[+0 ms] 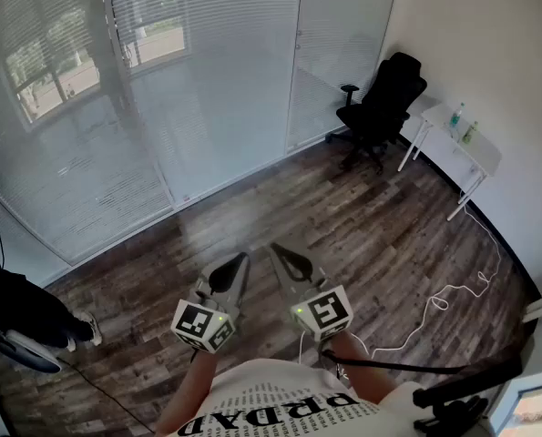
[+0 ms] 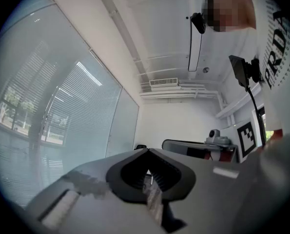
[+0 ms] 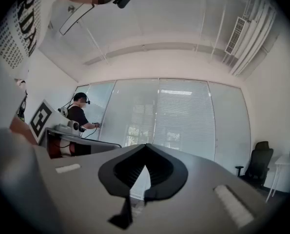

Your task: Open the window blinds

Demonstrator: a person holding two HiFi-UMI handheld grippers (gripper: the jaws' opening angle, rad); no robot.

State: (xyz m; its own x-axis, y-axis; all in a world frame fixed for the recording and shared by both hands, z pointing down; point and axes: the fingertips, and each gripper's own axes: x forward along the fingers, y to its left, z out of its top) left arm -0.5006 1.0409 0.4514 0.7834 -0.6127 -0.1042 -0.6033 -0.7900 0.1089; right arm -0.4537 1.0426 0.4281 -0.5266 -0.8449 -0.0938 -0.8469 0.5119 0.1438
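White slatted blinds (image 1: 207, 71) hang lowered behind a glass wall across the far side of the room, and trees show through the slats. The blinds (image 2: 81, 111) fill the left of the left gripper view. In the right gripper view the blinds (image 3: 183, 116) lie straight ahead. Both grippers are held close to my body, well short of the glass, over the wooden floor. My left gripper (image 1: 240, 260) (image 2: 147, 151) is shut with nothing in it. My right gripper (image 1: 277, 250) (image 3: 145, 146) is shut and holds nothing either. No cord or wand of the blinds is visible.
A black office chair (image 1: 384, 98) stands at the far right, beside a white table (image 1: 453, 144) with bottles on it. A white cable (image 1: 444, 299) trails over the floor at right. Another person (image 1: 15, 308) (image 3: 79, 116) stands at the left by the glass.
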